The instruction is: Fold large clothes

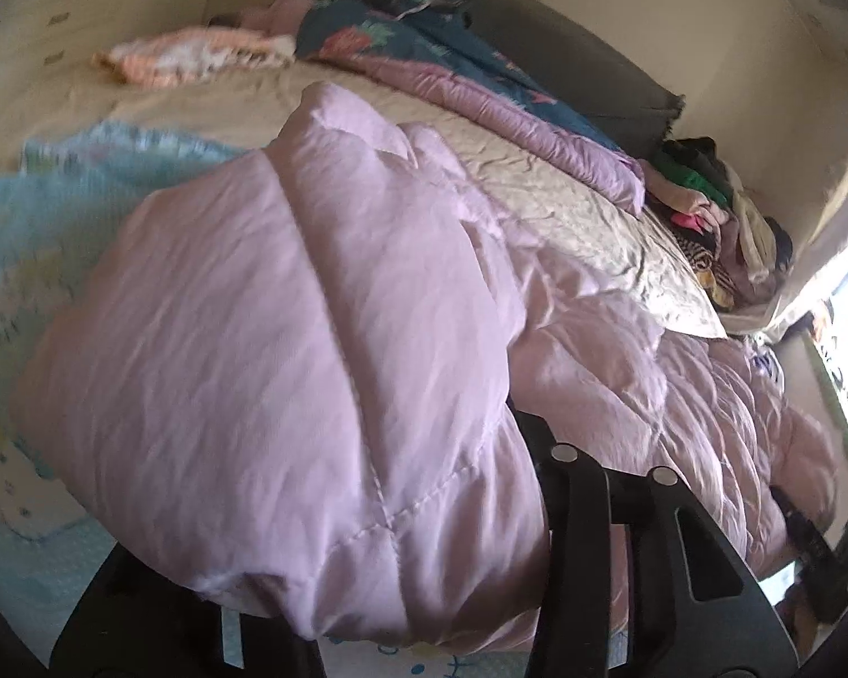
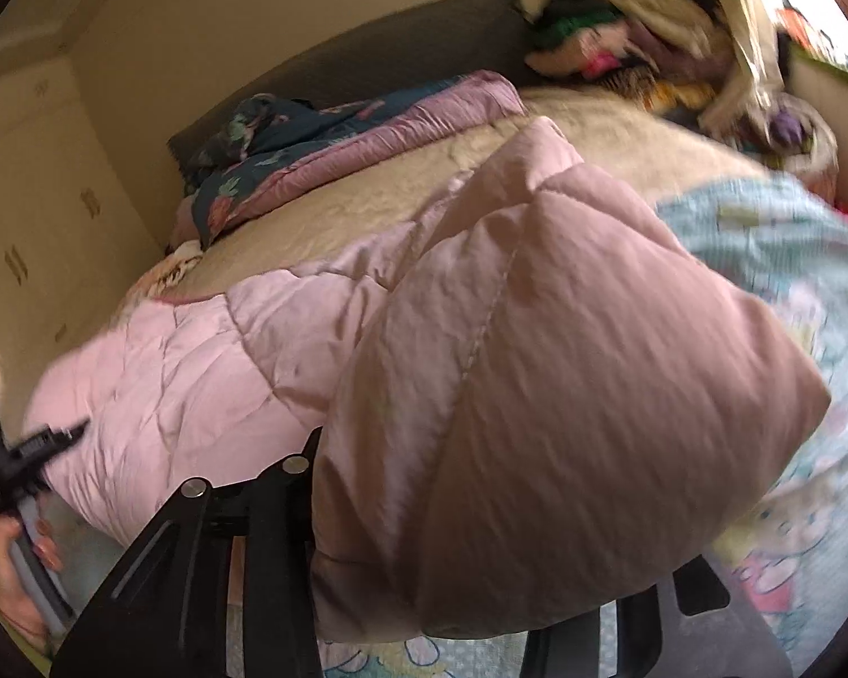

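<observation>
- The left gripper (image 1: 424,553) has its fingers (image 1: 576,508) closed onto a thick fold of the pale pink quilted coat (image 1: 288,339); the padded fabric bulges up between them and hides the tips, so the pads themselves cannot be seen.
- The right gripper (image 2: 452,565) grips another bunched fold of the same pale pink quilted coat (image 2: 537,395); its fingers (image 2: 254,520) stand partly apart with the thick padding filling the gap.
- Only the dark arms of each gripper show at the lower edge of each wrist view, on either side of the held fabric.
- The coat lies across the near part of the bed (image 1: 565,192), its held folds lifted above the rest, and the remainder spreads toward the bed's near edge.
- In the right wrist view, the person's left hand (image 2: 17,582) holds the handle of the other gripper at the left edge of the coat.
- Under the coat lies a light blue cartoon-print blanket (image 1: 56,226), spread over the near side of the bed.
- A dark floral quilt with a mauve lining (image 1: 424,56) lies crumpled along the far side of the bed, against the dark headboard (image 1: 565,45).
- A heap of mixed clothes (image 1: 718,214) sits at the far corner of the bed, beside the curtain (image 1: 842,181).
- A small pink and white garment (image 1: 198,53) lies at the other far corner, blurred.
</observation>
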Demonstrator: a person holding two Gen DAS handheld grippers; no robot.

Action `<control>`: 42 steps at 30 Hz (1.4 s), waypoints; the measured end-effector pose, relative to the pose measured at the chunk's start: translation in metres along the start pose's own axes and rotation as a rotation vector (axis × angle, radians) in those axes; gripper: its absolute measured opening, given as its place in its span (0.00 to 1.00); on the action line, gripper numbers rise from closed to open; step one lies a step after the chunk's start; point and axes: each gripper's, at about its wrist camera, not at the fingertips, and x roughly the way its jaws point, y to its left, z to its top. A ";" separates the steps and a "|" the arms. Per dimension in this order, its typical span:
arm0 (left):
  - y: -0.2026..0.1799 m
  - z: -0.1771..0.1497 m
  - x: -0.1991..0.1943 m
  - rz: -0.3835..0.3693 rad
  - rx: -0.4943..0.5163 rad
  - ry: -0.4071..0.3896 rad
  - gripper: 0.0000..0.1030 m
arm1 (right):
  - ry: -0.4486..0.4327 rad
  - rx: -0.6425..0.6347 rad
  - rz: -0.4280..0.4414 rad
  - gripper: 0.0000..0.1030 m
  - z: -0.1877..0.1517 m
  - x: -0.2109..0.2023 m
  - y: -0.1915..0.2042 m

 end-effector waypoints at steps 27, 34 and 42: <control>-0.011 -0.041 -0.112 -0.010 0.110 -0.018 0.33 | -0.028 -0.212 -0.007 0.31 -0.042 -0.137 0.056; -0.001 -0.054 -0.120 -0.007 0.098 -0.004 0.33 | -0.021 -0.198 -0.012 0.31 -0.054 -0.146 0.058; 0.007 -0.065 -0.125 -0.007 0.086 0.011 0.33 | -0.012 -0.169 -0.012 0.31 -0.066 -0.152 0.052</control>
